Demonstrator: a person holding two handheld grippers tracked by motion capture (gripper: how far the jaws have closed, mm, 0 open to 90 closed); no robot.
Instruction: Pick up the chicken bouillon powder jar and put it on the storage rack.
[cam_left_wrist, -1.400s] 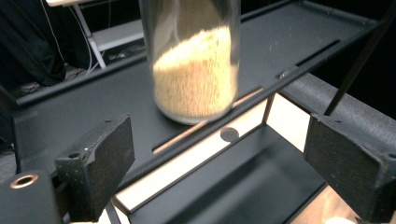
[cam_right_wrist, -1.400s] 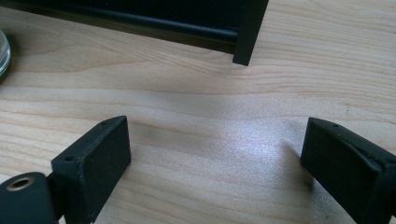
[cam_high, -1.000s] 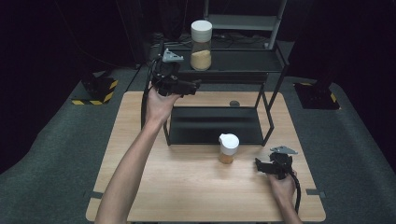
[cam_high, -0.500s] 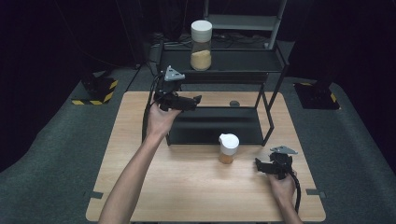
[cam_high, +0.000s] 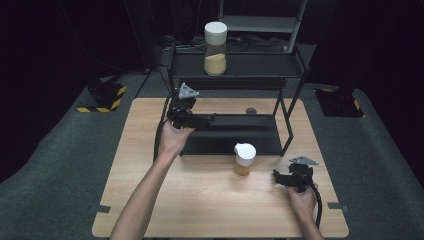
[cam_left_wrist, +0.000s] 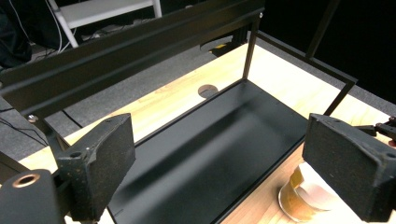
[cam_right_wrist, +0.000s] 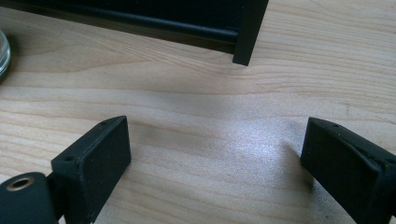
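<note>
**benchwatcher:** Your left gripper (cam_high: 212, 119) has dropped. A second ago it was up level with the top shelf (cam_high: 260, 65), and now it's down in front of the lower tray (cam_high: 250, 140). The jaws are spread wide with nothing between them. In the left gripper view the left gripper (cam_left_wrist: 222, 135) looks straight along that lower tray (cam_left_wrist: 210, 154).

**jarhead22:** So what does that mean for the job?

**benchwatcher:** The tall jar (cam_high: 215, 48) is parked on the top shelf at about 1 o'clock from your left gripper, well apart from it. My guess is you're done with that one. The small jar (cam_high: 244, 159) with the white lid stands upright on the table (cam_high: 150, 200), just in front of the tray, at roughly 4 o'clock from your left gripper. It also peeks out at the bottom right of the left gripper view as the small jar (cam_left_wrist: 299, 200), half behind one jaw. I'd say that's your next target.

**jarhead22:** And the right side?

**benchwatcher:** Your right gripper (cam_high: 276, 177) hasn't budged. It's low over the table with the small jar at its 10 o'clock, near but not touching. In the right gripper view the right gripper (cam_right_wrist: 212, 140) has its jaws wide open over bare wood, holding nothing. You haven't gripped the small jar with either gripper yet.
</note>
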